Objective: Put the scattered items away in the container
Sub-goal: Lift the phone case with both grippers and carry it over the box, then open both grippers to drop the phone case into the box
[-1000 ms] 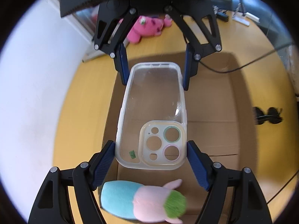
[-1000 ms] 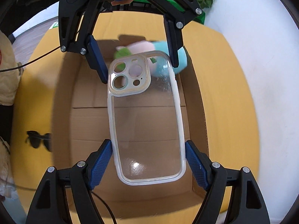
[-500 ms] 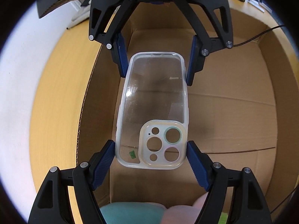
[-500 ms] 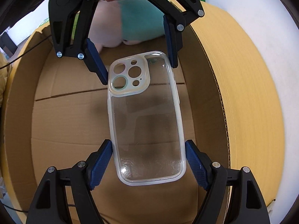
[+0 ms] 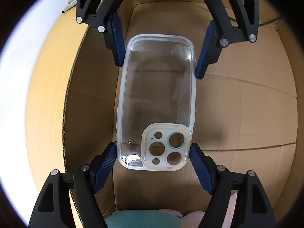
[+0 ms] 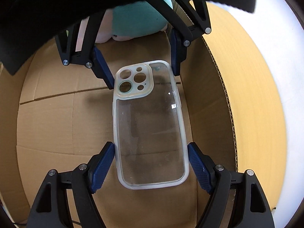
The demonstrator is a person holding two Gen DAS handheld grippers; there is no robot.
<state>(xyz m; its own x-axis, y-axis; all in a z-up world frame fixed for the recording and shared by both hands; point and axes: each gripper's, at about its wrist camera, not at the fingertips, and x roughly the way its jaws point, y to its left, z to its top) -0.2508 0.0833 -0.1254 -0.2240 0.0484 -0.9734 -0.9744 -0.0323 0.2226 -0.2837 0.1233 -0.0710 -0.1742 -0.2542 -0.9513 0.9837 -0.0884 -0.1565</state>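
A clear phone case (image 5: 155,102) with a camera cut-out is held between both grippers, low inside the brown cardboard box (image 5: 247,114). My left gripper (image 5: 153,152) is shut on the camera end. My right gripper (image 6: 151,153) is shut on the plain end of the case (image 6: 150,133). Each view shows the other gripper gripping the far end. A teal and pink plush toy (image 6: 136,19) lies in the box behind the left gripper; it also shows at the bottom of the left wrist view (image 5: 140,219).
The box stands on a yellow wooden table (image 6: 247,87) next to a white wall (image 5: 17,76). The box wall (image 5: 91,98) rises close beside the case on that side.
Both grippers have lowered the phone case from above the box rim to deep inside the box. The table items outside the box have gone out of view.
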